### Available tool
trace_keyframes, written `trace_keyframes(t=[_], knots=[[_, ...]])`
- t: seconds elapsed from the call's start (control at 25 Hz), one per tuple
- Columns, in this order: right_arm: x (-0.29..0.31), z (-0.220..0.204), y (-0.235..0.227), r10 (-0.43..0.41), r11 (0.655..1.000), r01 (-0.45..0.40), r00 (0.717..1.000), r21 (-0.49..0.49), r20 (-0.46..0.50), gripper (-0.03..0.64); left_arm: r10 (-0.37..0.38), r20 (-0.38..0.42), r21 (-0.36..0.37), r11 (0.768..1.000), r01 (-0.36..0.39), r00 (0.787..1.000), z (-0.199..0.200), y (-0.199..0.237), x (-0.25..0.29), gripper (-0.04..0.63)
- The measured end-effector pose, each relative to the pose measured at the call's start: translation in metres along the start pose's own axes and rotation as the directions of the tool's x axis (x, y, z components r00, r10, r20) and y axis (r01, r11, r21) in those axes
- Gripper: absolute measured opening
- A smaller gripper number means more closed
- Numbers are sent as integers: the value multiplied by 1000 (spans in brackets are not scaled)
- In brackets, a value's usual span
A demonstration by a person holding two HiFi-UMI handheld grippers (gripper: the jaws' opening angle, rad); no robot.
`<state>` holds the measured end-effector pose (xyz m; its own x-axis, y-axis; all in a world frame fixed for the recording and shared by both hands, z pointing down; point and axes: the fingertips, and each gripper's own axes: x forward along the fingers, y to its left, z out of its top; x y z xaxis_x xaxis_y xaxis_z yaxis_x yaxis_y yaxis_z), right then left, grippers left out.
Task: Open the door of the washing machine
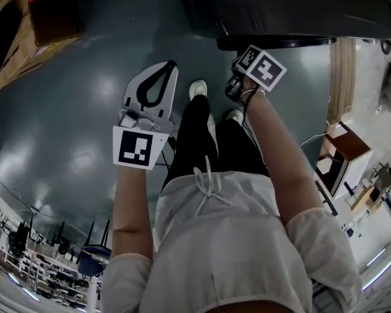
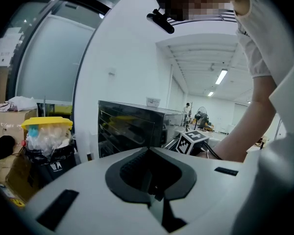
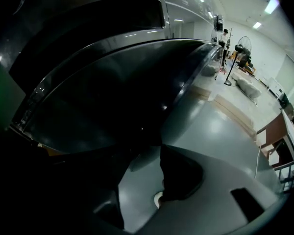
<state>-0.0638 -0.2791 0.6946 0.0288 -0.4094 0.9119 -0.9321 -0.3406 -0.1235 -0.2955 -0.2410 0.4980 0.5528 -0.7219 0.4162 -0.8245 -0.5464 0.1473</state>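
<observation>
We hold left gripper [image 1: 170, 66] centre-left, forearm straight, jaws together, empty | our right gripper [image 3: 153, 150] upper centre, tipped steeply down beside washing machine door [image 3: 112, 77], jaws apart.

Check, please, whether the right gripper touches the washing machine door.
Cannot tell: in the right gripper view, right gripper and washing machine door merge in shadow, showing neither contact nor gap.

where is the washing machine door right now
At the top right of the head view, the door shows as a dark rim just above the right claw; the left claw hangs apart, lower left.
</observation>
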Motion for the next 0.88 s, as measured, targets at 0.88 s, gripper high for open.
trace_keyframes(t=[0.88], knots=[[-23,-51,-47,56,997,-58,997,-47,-56,169,-44,-25,54,998,46,999,-19,-50,8,21]])
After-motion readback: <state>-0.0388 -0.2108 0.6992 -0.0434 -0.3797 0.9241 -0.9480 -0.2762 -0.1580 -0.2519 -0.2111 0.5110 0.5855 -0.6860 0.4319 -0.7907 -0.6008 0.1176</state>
